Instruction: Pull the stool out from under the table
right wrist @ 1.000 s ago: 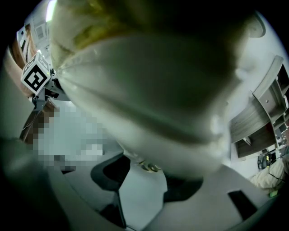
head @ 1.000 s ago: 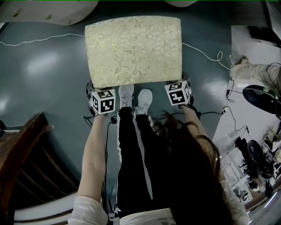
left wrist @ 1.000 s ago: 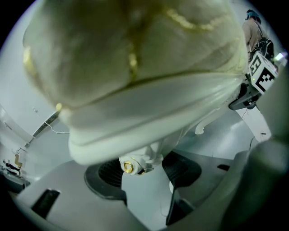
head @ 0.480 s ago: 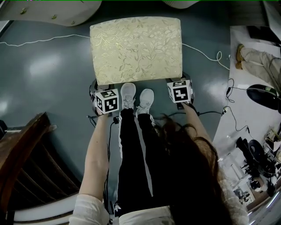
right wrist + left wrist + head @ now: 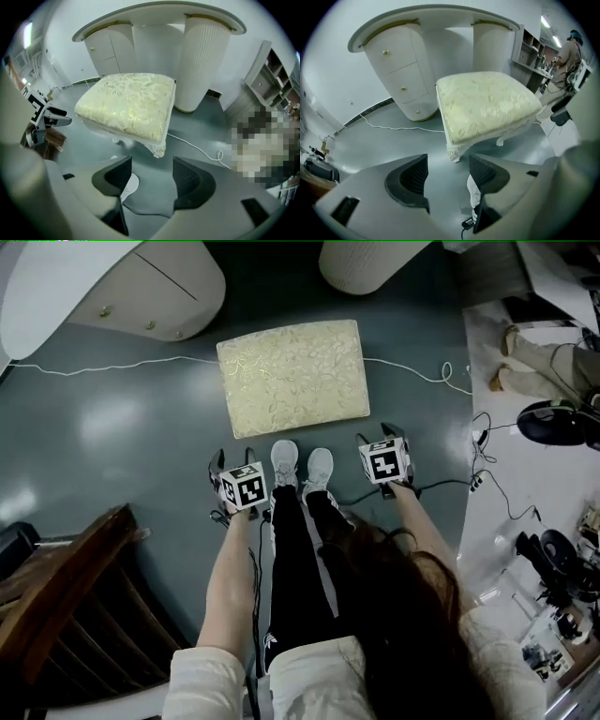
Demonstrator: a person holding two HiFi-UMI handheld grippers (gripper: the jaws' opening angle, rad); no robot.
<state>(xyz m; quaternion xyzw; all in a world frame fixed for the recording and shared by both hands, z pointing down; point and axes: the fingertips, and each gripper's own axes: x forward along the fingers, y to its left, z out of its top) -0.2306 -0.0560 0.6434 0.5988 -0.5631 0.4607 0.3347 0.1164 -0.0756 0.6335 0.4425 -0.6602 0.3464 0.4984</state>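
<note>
Looking down in the head view, the stool (image 5: 292, 378) stands on the bare grey floor at 12 o'clock from the person's white shoes (image 5: 300, 465). It is clear of the white desk (image 5: 112, 287), whose drawer pedestal sits at 10 o'clock and round pedestal at 1 o'clock beyond it. The left claw (image 5: 234, 465) hangs near the seat's 7 o'clock corner and the right claw (image 5: 382, 442) near its 5 o'clock corner, and neither touches it. A thin cable (image 5: 112, 364) trails across the floor at 9 o'clock. In the left gripper view the left claw (image 5: 447, 180) is spread wide with only floor and a shoe between its jaws. The stool (image 5: 487, 105) is up at 1 o'clock, one carved white leg (image 5: 454, 152) nearest, with the desk (image 5: 436, 16) behind it. In the right gripper view the right claw (image 5: 152, 183) is likewise spread and empty, with the stool (image 5: 126, 105) at 11 o'clock and its near corner (image 5: 158, 150) just above the jaws. The brocade cushion looks soft and likely to give and slip under a pinch, so it makes a poor hold. The white rail beneath it and the legs look rigid and are the better purchase, one claw per near corner. It seems moderately heavy but should slide on this smooth floor; an even pull would keep it from twisting.
</note>
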